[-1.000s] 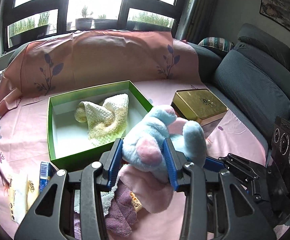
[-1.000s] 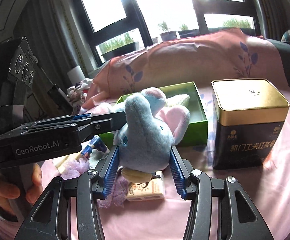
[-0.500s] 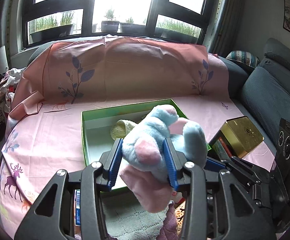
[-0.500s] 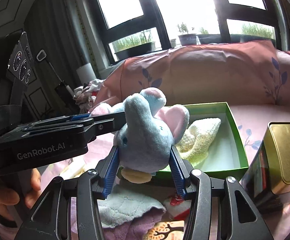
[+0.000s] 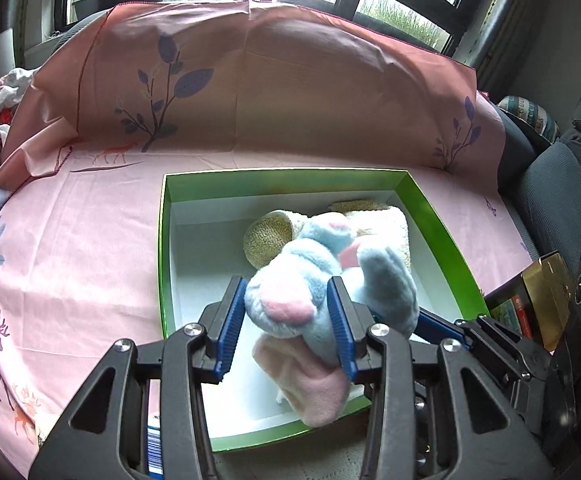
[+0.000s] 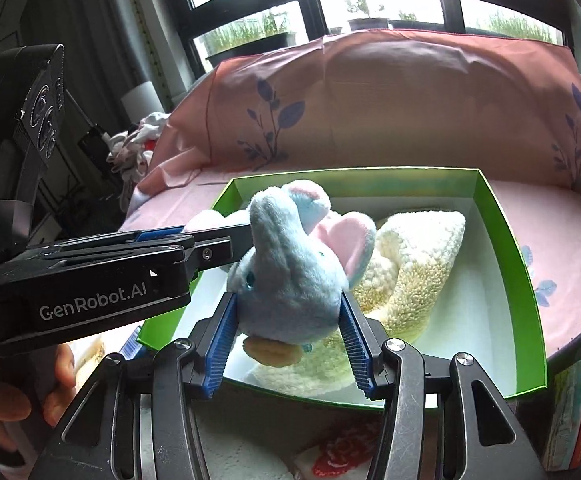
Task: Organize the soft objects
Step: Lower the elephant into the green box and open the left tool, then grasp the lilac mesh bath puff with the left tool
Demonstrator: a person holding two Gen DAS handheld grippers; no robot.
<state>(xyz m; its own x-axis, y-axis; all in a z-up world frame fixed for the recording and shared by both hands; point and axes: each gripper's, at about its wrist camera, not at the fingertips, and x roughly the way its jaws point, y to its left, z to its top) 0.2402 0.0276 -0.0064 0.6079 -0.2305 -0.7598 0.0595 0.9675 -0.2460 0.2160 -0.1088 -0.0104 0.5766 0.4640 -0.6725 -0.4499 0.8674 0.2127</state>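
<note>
— Left wrist view: what do the jaws hold?
— Both the left gripper and the right gripper are clenched on the plush toy, each from its own side.
— And where does it hang?
— Above the green box, just over the cream towel; its way in is straight down.
</note>
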